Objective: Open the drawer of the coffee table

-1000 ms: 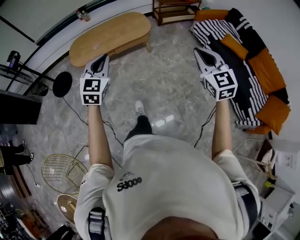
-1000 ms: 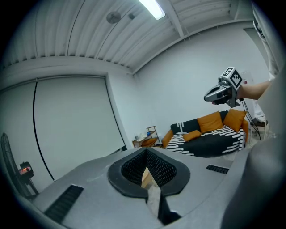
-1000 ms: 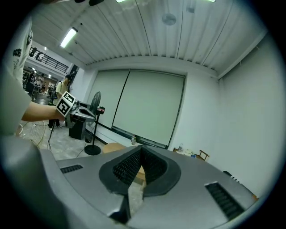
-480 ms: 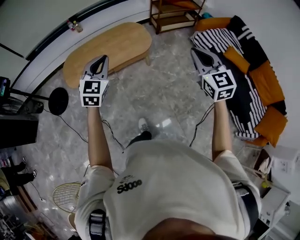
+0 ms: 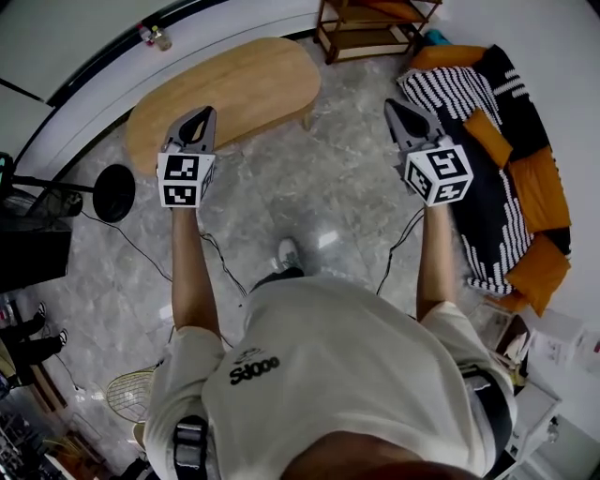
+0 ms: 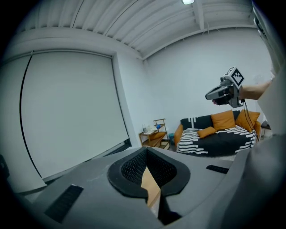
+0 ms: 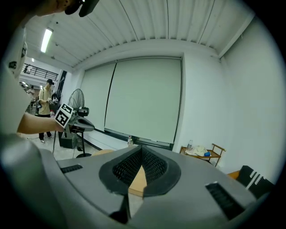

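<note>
Coffee table [image 5: 234, 84] stands ahead on the grey stone floor [image 5: 347, 192]. I hold my left gripper [image 5: 202, 112] and right gripper [image 5: 394, 105] out in the air, jaws pressed together, empty.

In the head view the coffee table [image 5: 234, 89] shows only its oval wooden top. Its sides and the drawer lie beneath, out of sight. The left gripper [image 5: 201, 114] covers a bit of the table's near edge. In both gripper views the grey fingers [image 6: 129, 172] fill the lower frame, leaving only a thin wedge of the table's wood in the notch between them. The wooden shelf [image 5: 375, 28] is cut off by the top edge. The bottles [image 5: 155, 37] at upper left are too small to identify. The wire chair [image 5: 127, 394] at lower left sits partly behind the wearer's shoulder.
</note>
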The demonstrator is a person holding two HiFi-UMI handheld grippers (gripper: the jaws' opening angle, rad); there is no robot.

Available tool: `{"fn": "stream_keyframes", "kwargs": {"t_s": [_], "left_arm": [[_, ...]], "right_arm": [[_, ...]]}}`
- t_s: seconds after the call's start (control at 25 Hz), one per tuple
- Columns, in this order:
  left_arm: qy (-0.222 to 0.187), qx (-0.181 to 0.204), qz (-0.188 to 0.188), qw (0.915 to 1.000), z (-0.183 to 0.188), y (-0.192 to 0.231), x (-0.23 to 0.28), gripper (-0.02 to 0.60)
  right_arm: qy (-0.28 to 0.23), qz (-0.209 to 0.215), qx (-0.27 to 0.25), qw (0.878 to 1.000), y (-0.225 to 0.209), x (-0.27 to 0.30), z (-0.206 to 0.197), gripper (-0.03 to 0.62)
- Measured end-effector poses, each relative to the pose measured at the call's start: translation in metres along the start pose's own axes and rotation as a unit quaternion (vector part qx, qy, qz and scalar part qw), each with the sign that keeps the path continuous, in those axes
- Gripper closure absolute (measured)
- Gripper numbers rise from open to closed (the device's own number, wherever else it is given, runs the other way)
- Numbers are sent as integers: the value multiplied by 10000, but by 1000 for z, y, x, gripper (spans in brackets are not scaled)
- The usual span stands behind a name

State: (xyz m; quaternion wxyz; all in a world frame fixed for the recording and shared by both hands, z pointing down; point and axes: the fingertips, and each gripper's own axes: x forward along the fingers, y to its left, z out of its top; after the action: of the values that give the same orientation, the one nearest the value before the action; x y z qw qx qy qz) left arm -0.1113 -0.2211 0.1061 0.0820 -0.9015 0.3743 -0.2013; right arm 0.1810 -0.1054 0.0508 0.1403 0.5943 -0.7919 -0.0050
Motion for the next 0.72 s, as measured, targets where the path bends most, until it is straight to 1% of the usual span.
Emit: {"fn": "stream_keyframes", "kwargs": {"t_s": [0.16, 0.36, 0.52, 0.6, 0.72], "left_arm": [[94, -122, -26, 9999, -13, 20, 18, 565], [232, -348, -39, 9991, -32, 28, 39, 565], [396, -606, 83, 9973, -53, 33, 63, 565], [464, -753, 174, 9959, -61, 33, 77, 564], [519, -882, 218, 9945, -75, 32, 101, 564]], "right_arm": [[126, -23, -53, 9999, 0, 35, -6, 597], [393, -47, -191, 9990, -6, 65, -24, 597], [539, -2, -245, 9982, -19, 91, -42, 597], [557, 60, -202, 9982, -30, 101, -52, 597], [471, 301, -90, 9984, -46, 122, -67, 597]]}}
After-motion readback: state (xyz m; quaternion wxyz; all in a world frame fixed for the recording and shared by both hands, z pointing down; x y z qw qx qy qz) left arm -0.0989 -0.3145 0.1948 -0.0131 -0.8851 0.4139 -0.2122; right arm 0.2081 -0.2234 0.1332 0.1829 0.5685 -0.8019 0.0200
